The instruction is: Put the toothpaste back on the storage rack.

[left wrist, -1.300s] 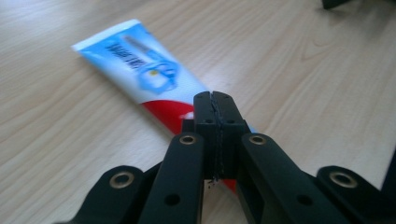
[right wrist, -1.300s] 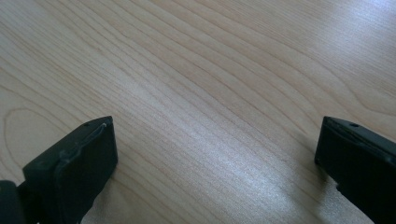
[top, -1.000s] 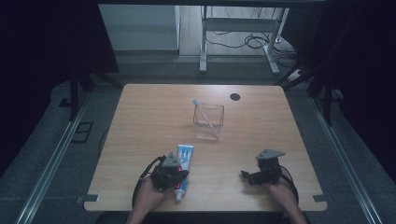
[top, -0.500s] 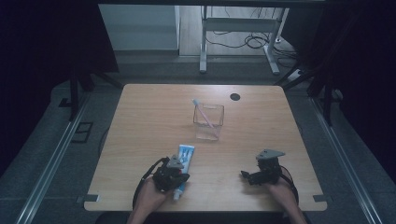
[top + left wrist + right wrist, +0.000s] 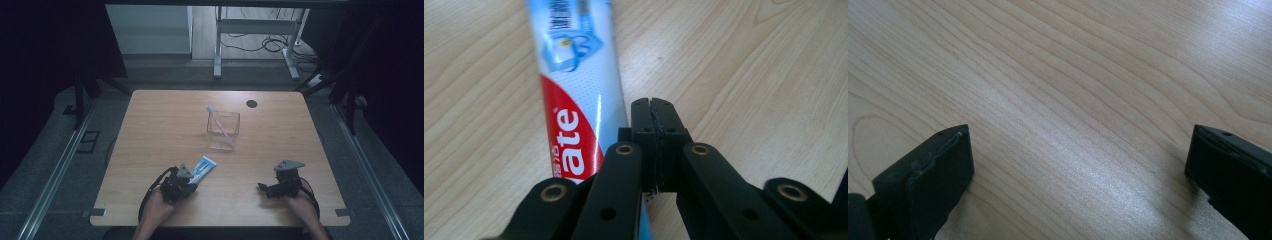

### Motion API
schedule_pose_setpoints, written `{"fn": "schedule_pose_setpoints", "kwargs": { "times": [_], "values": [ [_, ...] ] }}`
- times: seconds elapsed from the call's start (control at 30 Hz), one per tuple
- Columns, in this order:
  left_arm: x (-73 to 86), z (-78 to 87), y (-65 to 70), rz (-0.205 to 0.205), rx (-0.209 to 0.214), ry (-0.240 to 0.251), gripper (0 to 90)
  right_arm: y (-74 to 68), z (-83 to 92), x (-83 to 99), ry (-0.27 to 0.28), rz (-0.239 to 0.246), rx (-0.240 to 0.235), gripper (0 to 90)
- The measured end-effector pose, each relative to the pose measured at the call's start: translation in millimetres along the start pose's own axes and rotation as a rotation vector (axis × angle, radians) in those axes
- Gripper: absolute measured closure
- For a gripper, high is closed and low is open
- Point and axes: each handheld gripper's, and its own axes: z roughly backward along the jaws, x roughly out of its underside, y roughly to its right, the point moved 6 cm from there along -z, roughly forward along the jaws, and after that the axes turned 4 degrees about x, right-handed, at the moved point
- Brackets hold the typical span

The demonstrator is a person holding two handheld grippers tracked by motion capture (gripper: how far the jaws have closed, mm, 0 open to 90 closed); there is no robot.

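Left tool [image 5: 655, 107]: jaws clenched pad to pad, nothing visibly between them. It sits near the desk's [image 5: 150, 130] front edge, left of centre, tip right beside the toothpaste tube [image 5: 574, 90]. Tube lies flat on the wood, running from the tool diagonally toward the desk's middle; in the left gripper view it passes just left of the closed jaws, whether touching I can't tell. My read: closed jaws next to a flat tube means nudging or lining up, not a pick yet.

Right tool [image 5: 1078, 165]: released, jaws wide apart over bare wood, near the front edge right of centre, well apart from the tube. Looks parked.

Clear cup [image 5: 223, 131] stands upright around desk centre, toothbrush [image 5: 217, 119] leaning inside it. Likely where the tube is headed.
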Motion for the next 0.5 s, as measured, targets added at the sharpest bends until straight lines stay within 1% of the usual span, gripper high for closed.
{"fn": "schedule_pose_setpoints", "kwargs": {
  "times": [0.13, 0.23, 0.27, 0.33, 0.37, 0.5],
  "values": [
    [-1.1, 3.6, -1.1, -0.01, 0.013, 0.015, 84.9, 0.0, 0.1, 0.0, 0.0, 0.0, -0.001, 0.0],
    [-3.8, 8.2, -2.7, -0.015, 0.005, 0.028, 81.4, 0.0, 0.0, 0.0, 0.0, 0.0, 0.0, 0.0],
    [-4.8, 9.2, -3.3, -0.011, 0.005, 0.04, 79.2, 0.0, 0.0, 0.0, 0.0, -0.001, 0.0, 0.0],
    [-6.0, 12.1, -5.6, -0.011, 0.0, 0.042, 75.2, 0.0, 0.0, 0.0, 0.0, 0.0, 0.0, 0.0],
    [-6.9, 13.0, -6.4, -0.005, -0.005, 0.046, 72.8, 0.1, 0.0, 0.0, 0.0, 0.0, 0.0, 0.0],
    [-8.4, 15.3, -10.8, 0.002, -0.029, 0.025, 66.2, 0.2, 0.0, 0.0, 0.0, -0.001, 0.0, 0.0]
  ]
}}
